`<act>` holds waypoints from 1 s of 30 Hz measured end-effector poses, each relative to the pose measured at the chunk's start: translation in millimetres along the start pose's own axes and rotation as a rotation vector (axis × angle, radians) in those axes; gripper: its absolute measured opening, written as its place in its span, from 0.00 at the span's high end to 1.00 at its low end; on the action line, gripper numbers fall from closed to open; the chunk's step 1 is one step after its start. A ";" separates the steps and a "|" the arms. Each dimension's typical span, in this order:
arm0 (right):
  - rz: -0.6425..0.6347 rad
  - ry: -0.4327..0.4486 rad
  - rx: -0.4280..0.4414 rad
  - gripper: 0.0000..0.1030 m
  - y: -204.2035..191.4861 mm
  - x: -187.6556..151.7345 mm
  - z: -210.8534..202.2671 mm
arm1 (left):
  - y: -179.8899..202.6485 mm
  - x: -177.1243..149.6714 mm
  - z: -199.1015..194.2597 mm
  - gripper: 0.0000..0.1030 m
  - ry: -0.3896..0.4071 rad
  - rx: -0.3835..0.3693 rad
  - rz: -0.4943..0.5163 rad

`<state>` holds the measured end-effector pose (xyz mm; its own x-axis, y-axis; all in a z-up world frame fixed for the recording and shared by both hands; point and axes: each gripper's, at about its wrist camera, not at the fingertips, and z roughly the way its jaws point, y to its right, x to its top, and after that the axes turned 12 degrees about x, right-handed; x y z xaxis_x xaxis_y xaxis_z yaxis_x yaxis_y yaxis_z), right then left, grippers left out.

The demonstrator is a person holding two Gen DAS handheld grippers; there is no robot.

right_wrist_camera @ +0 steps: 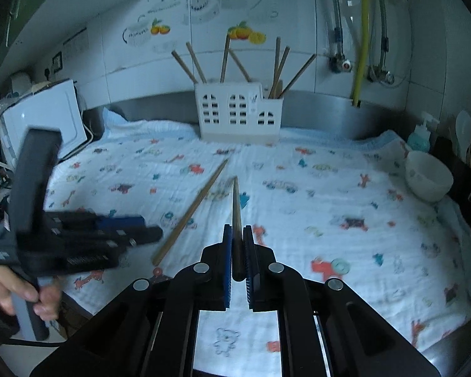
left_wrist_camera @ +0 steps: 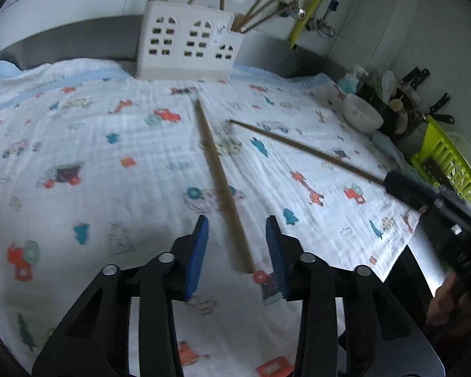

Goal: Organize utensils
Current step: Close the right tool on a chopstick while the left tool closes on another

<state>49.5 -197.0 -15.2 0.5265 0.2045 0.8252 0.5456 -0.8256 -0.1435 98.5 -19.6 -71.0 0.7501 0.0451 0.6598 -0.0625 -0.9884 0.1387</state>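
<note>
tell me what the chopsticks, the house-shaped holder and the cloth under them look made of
The long brown chopsticks look like bamboo or wood: matte, uniform tan, no shine. The white house-shaped utensil holder looks like moulded plastic, possibly ceramic: smooth, with clean window cutouts. The white vehicle-print cloth looks like soft cotton muslin: crinkled grid weave, wrinkles. The right gripper clamps a second chopstick of the same look.

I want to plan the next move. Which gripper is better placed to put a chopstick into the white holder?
Probably the right gripper: it is already shut on a chopstick, aimed toward the white holder. The left gripper is open.
</note>
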 end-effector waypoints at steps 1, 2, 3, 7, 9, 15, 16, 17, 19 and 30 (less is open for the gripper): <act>-0.003 0.009 0.003 0.93 2.0 2.6 -2.6 | 2.0 0.0 2.5 0.68 -0.003 0.007 0.003; -0.004 0.016 0.005 0.93 3.5 4.6 -4.2 | 5.4 0.2 5.7 0.69 -0.006 0.014 0.007; -0.006 0.026 0.007 0.93 5.0 6.8 -6.7 | 6.9 0.8 7.7 0.71 -0.007 0.018 0.011; -0.016 0.051 0.012 0.93 7.8 13.7 -12.0 | 13.5 1.5 19.8 0.80 -0.024 0.044 0.029; -0.024 0.056 0.013 0.93 8.4 16.2 -12.3 | 13.5 1.3 25.2 0.83 -0.034 0.052 0.018; -0.039 0.062 0.018 0.93 9.9 21.8 -10.3 | 15.8 3.3 29.3 0.91 -0.020 0.111 0.013; -0.039 0.065 0.018 0.93 9.7 23.1 -10.6 | 15.1 4.1 29.5 0.91 -0.021 0.116 0.003; -0.039 0.069 0.020 0.93 10.0 24.6 -11.5 | 13.8 5.4 29.9 0.92 -0.022 0.121 -0.009; -0.043 0.074 0.018 0.93 10.3 27.1 -12.6 | 9.6 7.5 32.0 0.92 -0.030 0.111 -0.044; -0.083 0.086 0.025 0.94 12.0 44.0 -13.5 | 12.6 12.7 30.7 0.92 -0.038 0.128 -0.021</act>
<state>70.4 -204.9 26.8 0.4220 0.2247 0.8783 0.6018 -0.7940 -0.0860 127.4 -35.9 -83.6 0.7750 0.0626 0.6289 0.0363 -0.9978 0.0547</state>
